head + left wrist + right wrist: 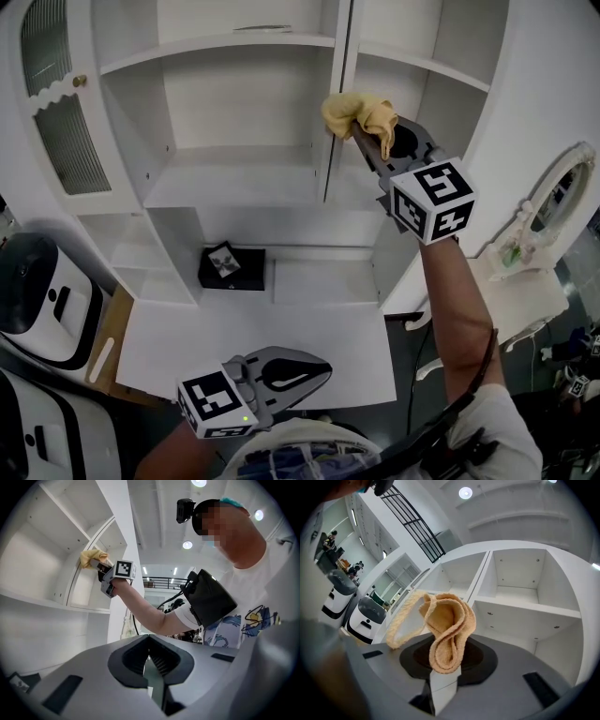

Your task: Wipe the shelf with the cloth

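Observation:
My right gripper (367, 141) is raised in front of the white shelf unit (234, 178), shut on a yellow cloth (359, 116). The cloth hangs bunched at the divider between the two upper compartments. In the right gripper view the folded cloth (446, 630) sticks up from the closed jaws, with open compartments (520, 588) beyond. The left gripper view shows the same cloth (92, 557) held high near the shelf edge. My left gripper (323, 372) stays low by my body, shut and holding nothing.
A black box (231, 266) sits in a lower compartment. A cabinet door with ribbed glass (58, 112) stands open at left. White machines (42, 300) stand at the lower left. A white mirror stand (548, 216) is at right.

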`<state>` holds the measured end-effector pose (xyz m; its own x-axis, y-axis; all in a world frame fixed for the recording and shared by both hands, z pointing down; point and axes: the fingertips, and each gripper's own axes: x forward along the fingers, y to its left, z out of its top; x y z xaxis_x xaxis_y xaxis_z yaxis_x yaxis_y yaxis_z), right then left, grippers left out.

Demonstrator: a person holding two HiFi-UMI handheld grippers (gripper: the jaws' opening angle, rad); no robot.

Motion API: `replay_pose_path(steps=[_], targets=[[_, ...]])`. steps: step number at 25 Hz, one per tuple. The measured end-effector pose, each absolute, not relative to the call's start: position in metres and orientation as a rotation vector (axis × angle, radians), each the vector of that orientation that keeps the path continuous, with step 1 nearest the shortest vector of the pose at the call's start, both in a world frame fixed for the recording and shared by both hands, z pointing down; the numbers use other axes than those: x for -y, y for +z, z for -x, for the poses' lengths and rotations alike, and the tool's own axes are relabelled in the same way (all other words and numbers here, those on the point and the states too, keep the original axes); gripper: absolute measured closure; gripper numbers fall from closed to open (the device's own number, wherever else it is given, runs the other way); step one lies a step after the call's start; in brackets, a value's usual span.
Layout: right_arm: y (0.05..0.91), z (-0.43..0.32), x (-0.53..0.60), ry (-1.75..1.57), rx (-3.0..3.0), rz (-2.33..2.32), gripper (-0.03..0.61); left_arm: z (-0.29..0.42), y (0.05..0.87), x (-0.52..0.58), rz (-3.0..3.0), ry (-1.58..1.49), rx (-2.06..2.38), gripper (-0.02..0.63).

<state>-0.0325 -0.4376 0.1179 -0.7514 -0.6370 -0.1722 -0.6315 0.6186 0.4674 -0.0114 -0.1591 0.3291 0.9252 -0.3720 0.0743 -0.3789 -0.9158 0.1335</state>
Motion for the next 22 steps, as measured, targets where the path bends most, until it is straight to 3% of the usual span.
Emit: replay_pose_path(steps=[22], targets=[[0.262,0.043,0.436,-0.539,2.692,-1.042,0.476,0.013,0.332,0.163,-2.944,0.08,0.565,0.6]])
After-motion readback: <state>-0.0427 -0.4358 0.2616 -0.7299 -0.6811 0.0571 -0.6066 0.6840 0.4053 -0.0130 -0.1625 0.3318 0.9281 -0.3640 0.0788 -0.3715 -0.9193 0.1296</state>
